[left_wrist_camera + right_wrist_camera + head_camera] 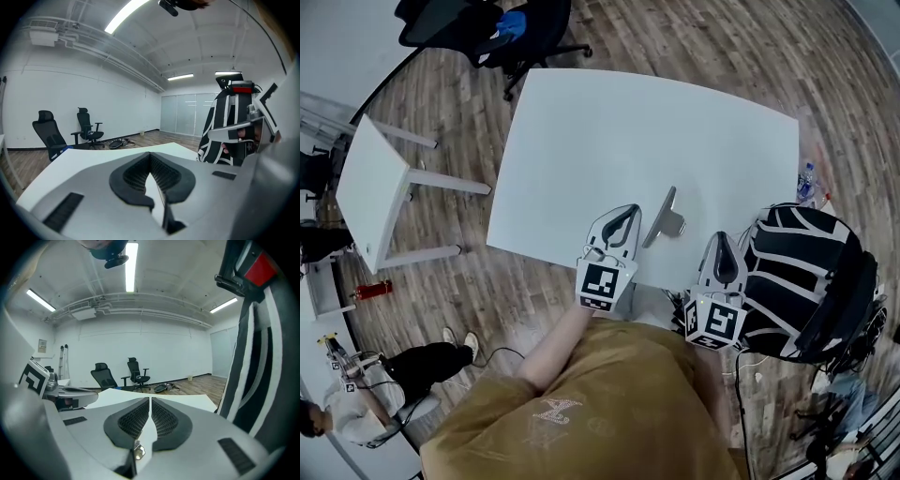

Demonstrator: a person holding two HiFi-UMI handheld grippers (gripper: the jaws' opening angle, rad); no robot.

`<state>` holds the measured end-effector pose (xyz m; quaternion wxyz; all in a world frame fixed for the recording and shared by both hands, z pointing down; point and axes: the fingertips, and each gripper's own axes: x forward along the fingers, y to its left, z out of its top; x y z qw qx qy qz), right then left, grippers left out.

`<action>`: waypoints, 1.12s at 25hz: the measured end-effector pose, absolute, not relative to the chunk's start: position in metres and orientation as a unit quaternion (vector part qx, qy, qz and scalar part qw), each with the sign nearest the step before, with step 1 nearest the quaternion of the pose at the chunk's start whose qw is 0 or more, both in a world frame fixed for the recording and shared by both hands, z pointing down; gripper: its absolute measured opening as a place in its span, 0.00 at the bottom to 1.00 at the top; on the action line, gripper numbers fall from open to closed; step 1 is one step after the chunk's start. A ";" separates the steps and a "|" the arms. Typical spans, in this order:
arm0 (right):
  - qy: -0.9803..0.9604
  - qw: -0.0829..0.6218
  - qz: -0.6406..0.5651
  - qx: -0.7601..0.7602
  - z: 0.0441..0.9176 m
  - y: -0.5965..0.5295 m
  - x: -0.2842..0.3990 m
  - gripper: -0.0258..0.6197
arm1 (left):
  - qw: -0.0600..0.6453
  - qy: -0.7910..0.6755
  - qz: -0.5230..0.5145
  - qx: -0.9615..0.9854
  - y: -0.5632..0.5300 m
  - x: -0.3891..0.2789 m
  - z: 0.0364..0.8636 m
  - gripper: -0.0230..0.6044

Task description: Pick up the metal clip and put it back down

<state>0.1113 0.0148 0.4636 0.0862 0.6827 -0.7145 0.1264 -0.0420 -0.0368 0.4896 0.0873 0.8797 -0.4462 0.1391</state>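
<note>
The metal clip (664, 217), grey with a long flat arm, lies on the white table (656, 131) near its front edge. It sits between my two grippers and neither touches it. My left gripper (628, 210) hovers just left of the clip; its jaws meet at the tips (150, 153) with nothing between them. Over the front edge, to the clip's right, my right gripper (722, 237) is shut and empty, its pads together (150, 400). The clip is not clearly recognisable in either gripper view.
A black-and-white striped bag or chair (806, 272) stands close against the right gripper. A small white side table (370, 187) is at the left, a black office chair (487, 28) beyond the table, and a person (356, 403) is on the floor at lower left.
</note>
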 end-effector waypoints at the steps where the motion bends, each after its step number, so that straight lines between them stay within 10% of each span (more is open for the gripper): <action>1: -0.715 0.087 0.130 0.681 0.466 0.014 0.111 0.05 | 0.089 -0.446 0.141 0.879 -0.038 -0.041 0.491 0.04; 28: -0.705 0.070 0.314 0.633 0.552 0.006 0.111 0.06 | 0.139 -0.429 0.208 0.868 -0.036 -0.029 0.568 0.04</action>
